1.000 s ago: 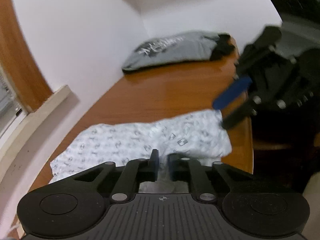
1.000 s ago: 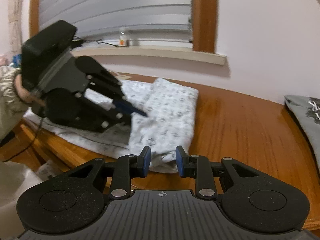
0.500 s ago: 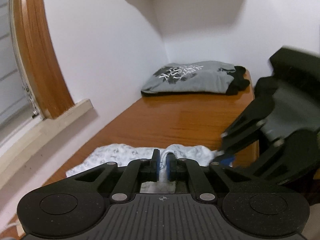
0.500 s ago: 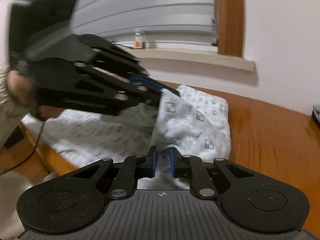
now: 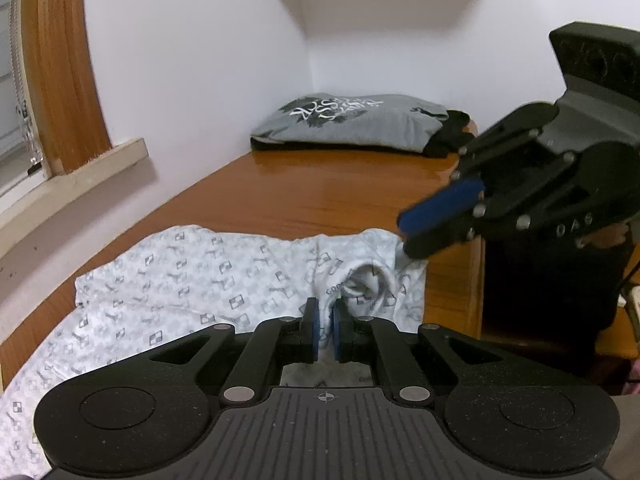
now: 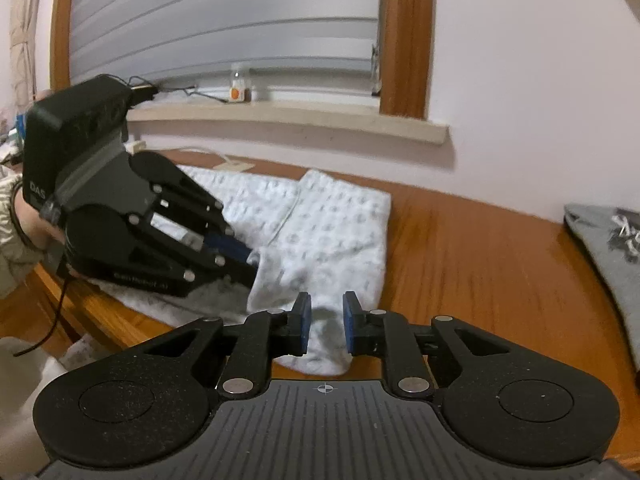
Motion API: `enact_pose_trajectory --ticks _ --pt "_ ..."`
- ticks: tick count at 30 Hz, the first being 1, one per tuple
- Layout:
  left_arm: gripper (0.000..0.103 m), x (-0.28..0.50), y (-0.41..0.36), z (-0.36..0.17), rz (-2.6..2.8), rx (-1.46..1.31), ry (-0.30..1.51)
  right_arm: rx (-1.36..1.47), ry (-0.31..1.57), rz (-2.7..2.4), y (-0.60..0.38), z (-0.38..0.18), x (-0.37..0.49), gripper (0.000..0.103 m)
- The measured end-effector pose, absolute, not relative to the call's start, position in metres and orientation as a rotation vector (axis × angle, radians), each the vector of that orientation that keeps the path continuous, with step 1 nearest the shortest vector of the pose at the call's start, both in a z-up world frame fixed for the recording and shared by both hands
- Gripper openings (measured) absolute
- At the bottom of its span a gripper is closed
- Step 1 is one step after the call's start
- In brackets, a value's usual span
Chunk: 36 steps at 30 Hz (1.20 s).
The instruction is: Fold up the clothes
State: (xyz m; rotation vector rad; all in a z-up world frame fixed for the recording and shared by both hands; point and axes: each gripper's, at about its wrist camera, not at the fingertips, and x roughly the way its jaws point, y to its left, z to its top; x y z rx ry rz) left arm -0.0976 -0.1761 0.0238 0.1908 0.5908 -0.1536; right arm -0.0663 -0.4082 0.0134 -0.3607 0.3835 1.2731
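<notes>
The white patterned garment (image 5: 208, 276) lies spread on the wooden bench (image 5: 328, 184), reaching from the window side across to the bench's front edge, with one end folded over itself and a bunched corner hanging at the edge. At the left of the scene, seen from the right wrist camera, the left tool (image 6: 250, 258) is pinched tight on a raised fold of the garment (image 6: 332, 224); its own camera shows the blue pads (image 5: 313, 330) almost together with cloth between them. A sleeve and hand (image 6: 24, 224) hold this tool. Further right, the right tool (image 6: 325, 322) stands narrow with its jaws opening; the garment's corner lies between the pads, which do not press on it. In the left wrist view this tool (image 5: 404, 236) hovers touching the garment's edge. At the far right of the bench lies a folded grey shirt (image 5: 356, 120) with white print, well apart from the garment, on a dark item (image 5: 450, 136).
</notes>
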Motion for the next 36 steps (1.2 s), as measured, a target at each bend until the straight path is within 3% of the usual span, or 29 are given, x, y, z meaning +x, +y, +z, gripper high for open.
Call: enact_pose_trajectory --ticks 14,21,23,25,36 --pt "0.007 -0.102 -0.172 0.034 -0.152 0.128 0.548 -0.273 0.353 1.326 -0.364 -0.031 -0.082 0.021" --pt "0.008 -0.103 -0.179 0.021 -0.158 0.139 0.568 -0.269 0.371 1.290 -0.400 -0.011 -0.080 0.026" --pt "0.008 -0.103 -0.181 0.017 -0.155 0.146 0.572 -0.259 0.351 1.259 -0.408 -0.003 -0.077 0.035" --pt "0.009 -0.103 -0.183 0.014 -0.153 0.151 0.574 -0.245 0.323 1.219 -0.407 0.004 -0.074 0.037" --pt "0.011 -0.123 -0.167 0.028 -0.142 0.138 0.579 -0.222 0.376 1.203 -0.341 -0.017 -0.055 0.035"
